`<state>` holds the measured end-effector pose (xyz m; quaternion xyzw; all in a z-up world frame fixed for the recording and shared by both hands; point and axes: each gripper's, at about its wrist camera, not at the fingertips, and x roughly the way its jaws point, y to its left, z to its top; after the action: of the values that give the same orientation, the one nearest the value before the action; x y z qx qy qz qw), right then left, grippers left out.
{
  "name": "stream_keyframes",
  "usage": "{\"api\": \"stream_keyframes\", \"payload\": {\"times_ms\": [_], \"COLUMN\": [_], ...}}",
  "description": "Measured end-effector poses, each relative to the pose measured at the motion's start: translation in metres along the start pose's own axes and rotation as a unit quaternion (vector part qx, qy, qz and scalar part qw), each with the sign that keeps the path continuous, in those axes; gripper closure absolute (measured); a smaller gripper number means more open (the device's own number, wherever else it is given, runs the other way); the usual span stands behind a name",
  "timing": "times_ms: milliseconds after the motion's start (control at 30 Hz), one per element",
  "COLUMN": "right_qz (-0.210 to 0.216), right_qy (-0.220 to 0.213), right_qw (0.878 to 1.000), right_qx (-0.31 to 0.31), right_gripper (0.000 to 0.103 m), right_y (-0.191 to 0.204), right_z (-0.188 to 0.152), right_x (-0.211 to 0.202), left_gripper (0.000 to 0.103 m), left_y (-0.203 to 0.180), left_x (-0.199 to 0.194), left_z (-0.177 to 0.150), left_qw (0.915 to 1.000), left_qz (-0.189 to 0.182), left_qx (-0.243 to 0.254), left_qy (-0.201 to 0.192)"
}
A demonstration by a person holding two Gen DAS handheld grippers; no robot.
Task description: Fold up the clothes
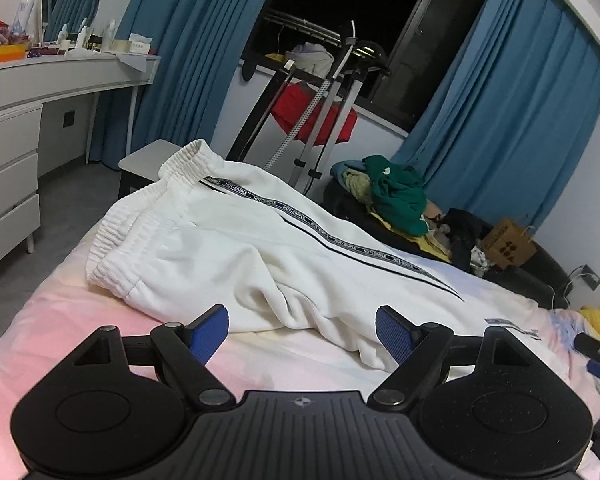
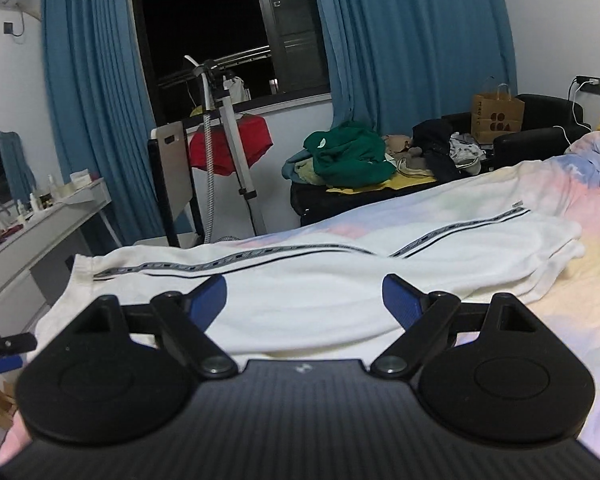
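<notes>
Above the near edge of the bed point(image 1: 52, 312), the left gripper point(image 1: 302, 330) is held with its jaws spread wide and nothing between them; the right gripper point(image 2: 304, 300) is likewise spread and empty. White track trousers point(image 1: 228, 248) with a lettered side stripe are laid lengthwise across the pastel bedcover, just beyond both sets of blue pads point(image 1: 210, 332).
</notes>
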<state>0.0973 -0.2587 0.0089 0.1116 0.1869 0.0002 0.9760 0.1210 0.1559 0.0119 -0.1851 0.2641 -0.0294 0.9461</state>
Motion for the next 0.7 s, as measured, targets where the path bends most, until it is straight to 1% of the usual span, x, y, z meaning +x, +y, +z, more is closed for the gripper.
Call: {"api": "stream_keyframes", "payload": {"times_ms": [133,333,533,633,700], "right_qz": [0.006,0.012,0.010,0.011,0.010], "right_qy": [-0.003,0.000,0.008,0.014,0.018], "right_qw": [1.000,0.999,0.999,0.999,0.999], "right_qx": [-0.015,-0.033,-0.043,-0.046,-0.043], "right_gripper": [0.017,0.017,0.017,0.017,0.017], "right_y": [0.004,0.000,0.005,0.007,0.007], "right_z": [-0.016,-0.032,-0.040,-0.045,-0.047], "right_x": [-0.004,-0.001,-0.003,-0.004,-0.004], "left_gripper": [0.021,0.021,0.020,0.020,0.020], "left_y": [-0.007,-0.022,-0.022,-0.018,-0.013], "left_x": [-0.006,-0.001,0.006,0.021,0.033], "left_z": [-0.005,-0.009,-0.011,0.005,0.023], "left_qw": [0.9997,0.9977,0.9959,0.9952,0.9932], "left_qz": [0.006,0.021,0.039,0.055,0.057], "left_qx": [0.025,0.065,0.081,0.080,0.102], "left_qy": [0.001,0.003,0.007,0.015,0.009]}}
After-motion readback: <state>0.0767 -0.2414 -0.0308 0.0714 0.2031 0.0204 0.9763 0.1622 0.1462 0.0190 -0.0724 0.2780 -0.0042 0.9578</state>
